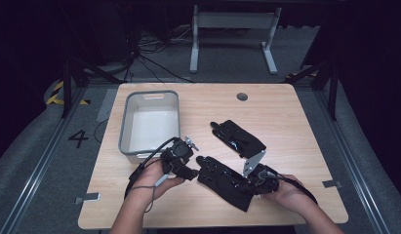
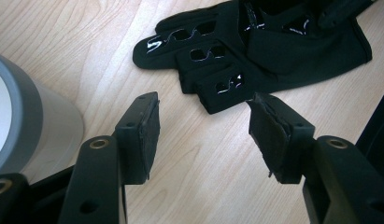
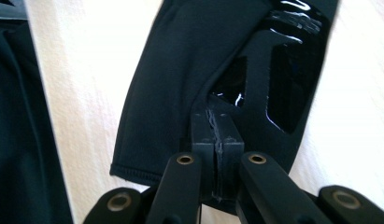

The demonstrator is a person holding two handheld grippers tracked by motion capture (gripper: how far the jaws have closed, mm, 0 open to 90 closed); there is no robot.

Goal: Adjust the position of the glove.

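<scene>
Two black gloves with glossy markings lie on the wooden table point(image 1: 295, 117). The far glove point(image 1: 238, 139) lies flat right of centre. The near glove point(image 1: 221, 176) stretches between my two grippers. My left gripper point(image 1: 192, 171) stands open at that glove's fingertips; in the left gripper view the jaws point(image 2: 206, 105) are spread just short of the glove fingers point(image 2: 213, 51), with nothing between them. My right gripper point(image 1: 254, 181) is at the glove's cuff end. Its jaws point(image 3: 216, 119) are pressed together on the glove's fabric point(image 3: 180, 70).
A grey plastic bin point(image 1: 150, 122) stands at the table's left, close to my left gripper, with its rounded corner point(image 2: 26, 121) beside the left jaw. A round cable hole point(image 1: 242, 96) is near the far edge. More dark fabric point(image 3: 21, 121) sits at the right gripper view's left edge.
</scene>
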